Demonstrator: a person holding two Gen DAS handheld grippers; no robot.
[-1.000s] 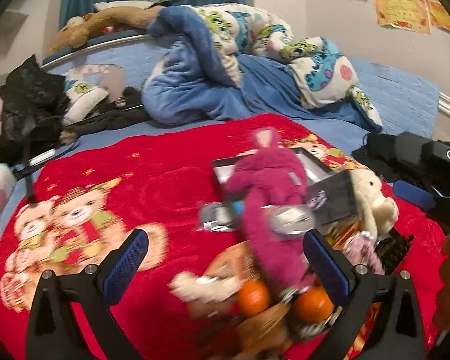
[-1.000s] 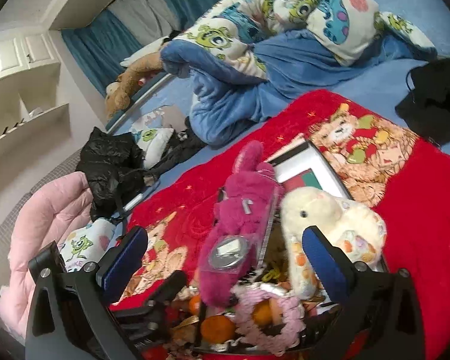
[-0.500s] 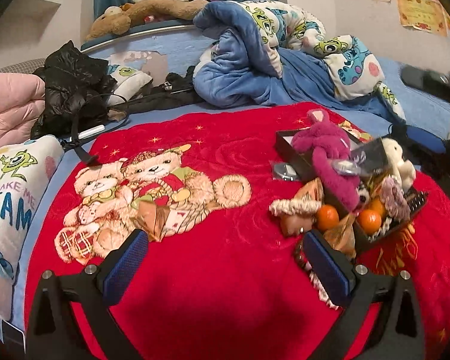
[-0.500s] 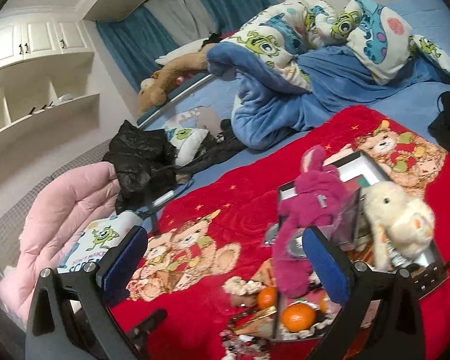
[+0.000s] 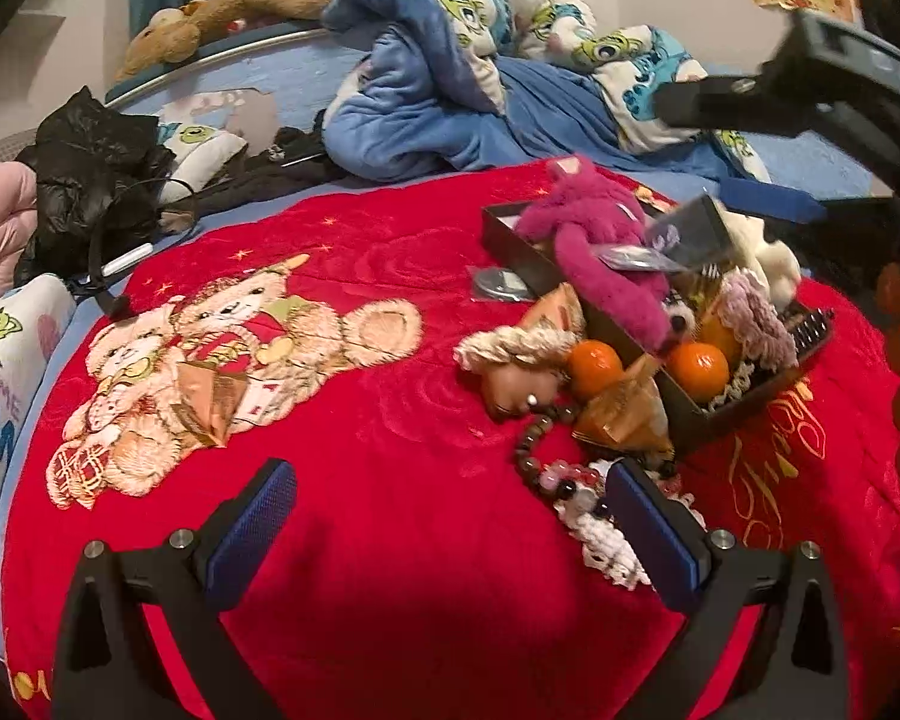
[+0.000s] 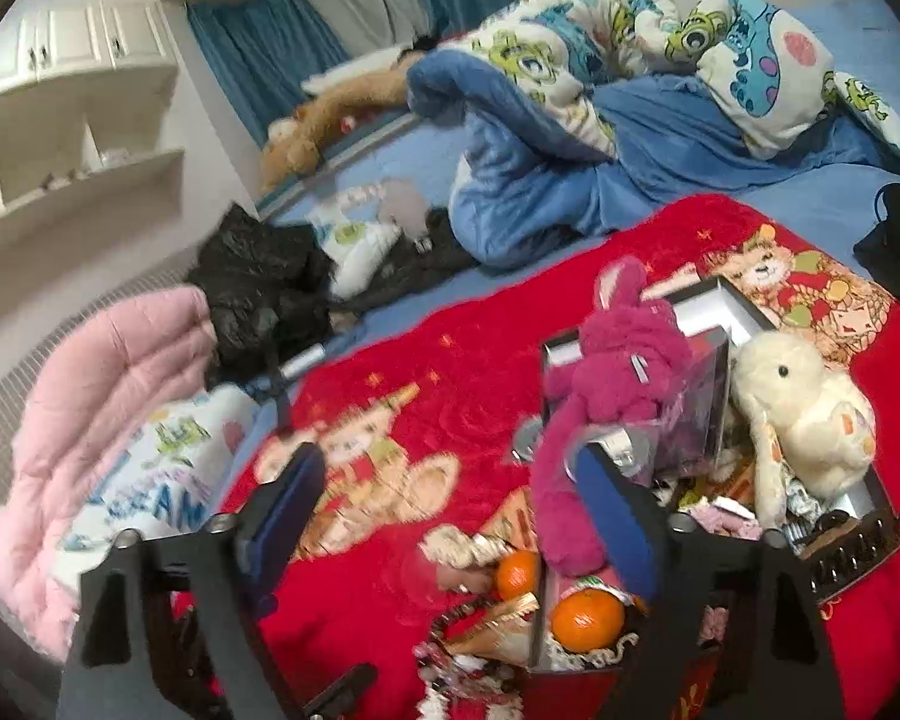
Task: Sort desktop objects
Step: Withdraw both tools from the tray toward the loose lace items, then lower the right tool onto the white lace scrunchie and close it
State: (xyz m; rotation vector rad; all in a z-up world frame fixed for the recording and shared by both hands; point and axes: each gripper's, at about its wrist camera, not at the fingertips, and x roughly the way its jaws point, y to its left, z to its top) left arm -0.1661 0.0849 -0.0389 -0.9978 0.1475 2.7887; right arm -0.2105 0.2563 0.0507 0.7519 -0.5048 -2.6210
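Observation:
A black box point(image 5: 684, 414) on the red blanket point(image 5: 390, 420) holds a magenta plush point(image 5: 600, 252), a cream plush point(image 5: 762, 252), an orange point(image 5: 696, 363) and other bits. Beside it lie a doll head point(image 5: 510, 372), a second orange point(image 5: 594, 360), bead strings point(image 5: 546, 456) and a silver disc point(image 5: 498, 285). My left gripper point(image 5: 450, 534) is open over bare blanket, left of the beads. My right gripper point(image 6: 450, 510) has its jaws closing with nothing between them; its right finger point(image 6: 618, 516) is in front of the magenta plush point(image 6: 618, 360). The cream plush point(image 6: 798, 408) sits further right.
A blue monster-print duvet point(image 5: 438, 90) is heaped behind the blanket. A black bag point(image 5: 90, 168), a pink quilt point(image 6: 108, 390) and a printed pillow point(image 5: 6, 360) lie along the left. White shelves point(image 6: 72, 138) stand far left. One finger point(image 5: 768, 201) of the other gripper hangs over the box.
The left view has pulled back from the pile, which now lies to the right and further off. The right gripper's jaws stand narrower than before, and the box has slid right in its view.

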